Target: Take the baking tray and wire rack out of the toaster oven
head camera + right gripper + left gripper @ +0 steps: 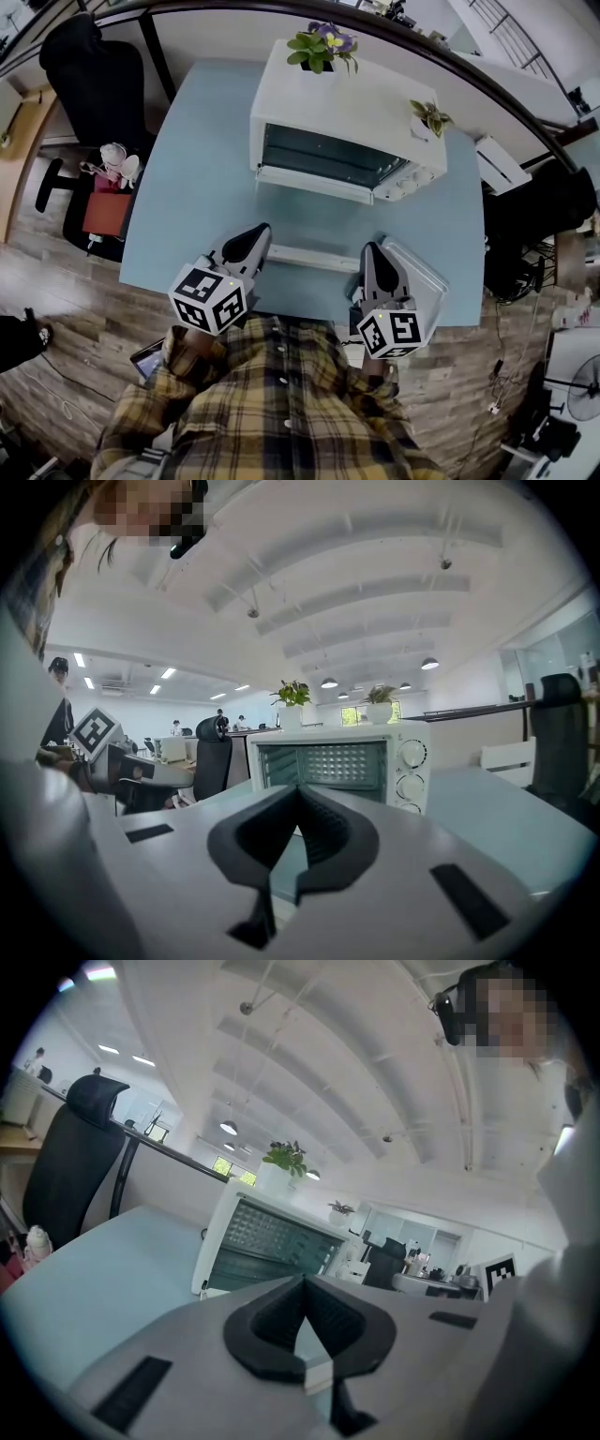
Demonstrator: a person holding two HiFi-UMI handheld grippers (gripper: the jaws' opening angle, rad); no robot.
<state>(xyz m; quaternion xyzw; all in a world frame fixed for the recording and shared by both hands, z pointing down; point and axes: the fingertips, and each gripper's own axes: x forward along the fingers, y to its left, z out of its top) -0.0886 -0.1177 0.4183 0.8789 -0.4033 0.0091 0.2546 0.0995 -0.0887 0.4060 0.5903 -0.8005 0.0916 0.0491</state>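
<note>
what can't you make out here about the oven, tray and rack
Oven inside: head view, its own top hides it; in both gripper views the shut jaws cover the lower part, so no rack can be confirmed.
Tray: head view, the right gripper covers its near part.
Dials: right gripper view, their marks are too small to read.

Setting: open-plan office.
- Pale blue desk (187,197), backed by curved divider panel (216,37); black swivel chair (94,70) parked alongside.
- Right gripper view: further chairs (214,750) and desk rows behind, people (176,727) far off among them.
- Long white ceiling (375,583) with beams, round lamps (329,682), strip lights (169,673).
- Wood-plank floor (56,300); cable tangle (525,262) and standing fan (583,386) at room edge.
- Potted plants (322,45) as desk decor.
</note>
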